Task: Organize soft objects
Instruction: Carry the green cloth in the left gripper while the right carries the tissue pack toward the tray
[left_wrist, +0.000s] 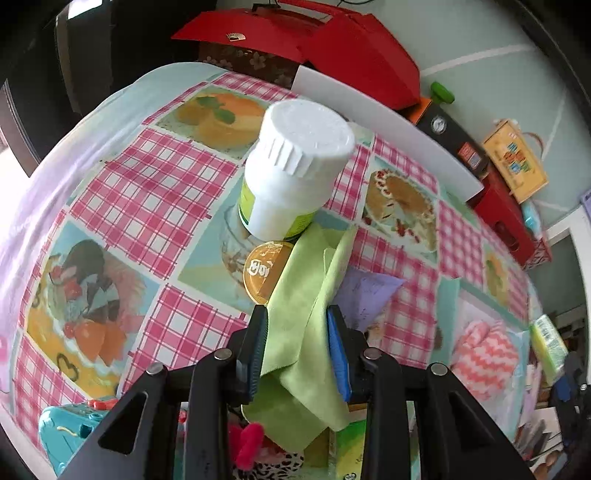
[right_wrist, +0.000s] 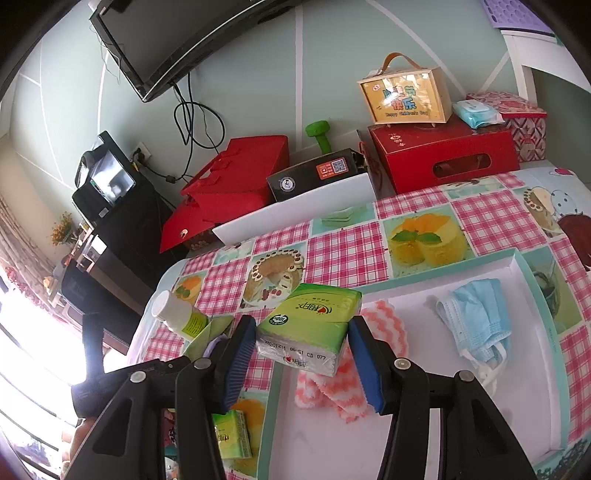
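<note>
The left gripper (left_wrist: 297, 339), a black two-finger tong with blue ribbed pads, is standing partly open with a soft lime-green microfibre cloth (left_wrist: 301, 306) bunched between its jaws; both pads are pressing on the fabric, so the cloth is being gripped, and its folds are trailing out beyond the fingertips and drooping below them toward the camera. Just past the tips of this gripper, a white plastic pill bottle with a ribbed screw cap and a green label (left_wrist: 291, 166) is leaning above the far end of the cloth, and a round amber-yellow lid (left_wrist: 264, 271) is lying just left of the cloth, partly under it. A pale lilac paper slip (left_wrist: 365, 295) is lying just right of the right finger. The right gripper (right_wrist: 301, 358), of the same build, is standing about half open around a green plastic-wrapped pack of tissues (right_wrist: 314, 323); the pack is sitting between the pads with its printed end facing the camera, and the left pad appears to be touching it, while contact at the right pad cannot be told. Directly under and ahead of these jaws a pink-and-white fuzzy sock (right_wrist: 332, 384) is lying in a shallow white tray with a teal rim (right_wrist: 532, 280), and a crumpled blue face mask (right_wrist: 480, 317) is lying in the same tray to the right of the gripper. A smaller green packet (right_wrist: 231, 434) is lying below the left finger, outside the tray, on the pink checked tablecloth (right_wrist: 343, 251).
</note>
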